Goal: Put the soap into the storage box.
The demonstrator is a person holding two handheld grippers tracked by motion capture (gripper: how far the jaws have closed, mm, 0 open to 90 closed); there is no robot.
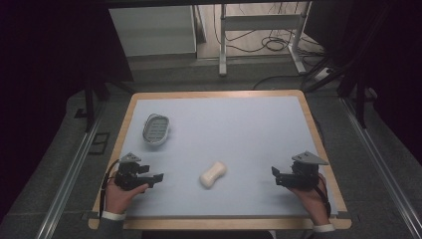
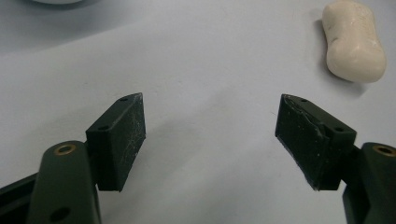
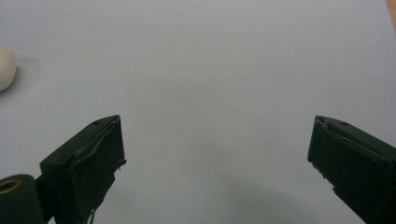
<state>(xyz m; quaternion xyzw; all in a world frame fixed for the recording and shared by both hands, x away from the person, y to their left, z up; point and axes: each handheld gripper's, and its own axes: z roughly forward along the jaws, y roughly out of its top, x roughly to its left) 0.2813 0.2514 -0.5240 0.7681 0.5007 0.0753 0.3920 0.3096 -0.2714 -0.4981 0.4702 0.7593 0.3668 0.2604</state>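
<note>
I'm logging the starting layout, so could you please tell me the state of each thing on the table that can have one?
Soap bar: lying flat on the mat, untouched, between the two claws.
Soap dish: upright at the far left of the mat, empty.
Left claw: jaws wide open, nothing between them, low over the mat.
Right claw: jaws wide open, nothing between them, low over the mat.

A table [image 1: 318, 149] with a light wooden rim is covered by a pale blue-grey mat [image 1: 239, 129]. A cream, peanut-shaped soap bar [image 1: 213, 174] is laid directly on the mat, below the centre of the frame. A grey oval soap dish [image 1: 156, 129] with a slotted base is placed at centre left, well apart from the bar.
</note>
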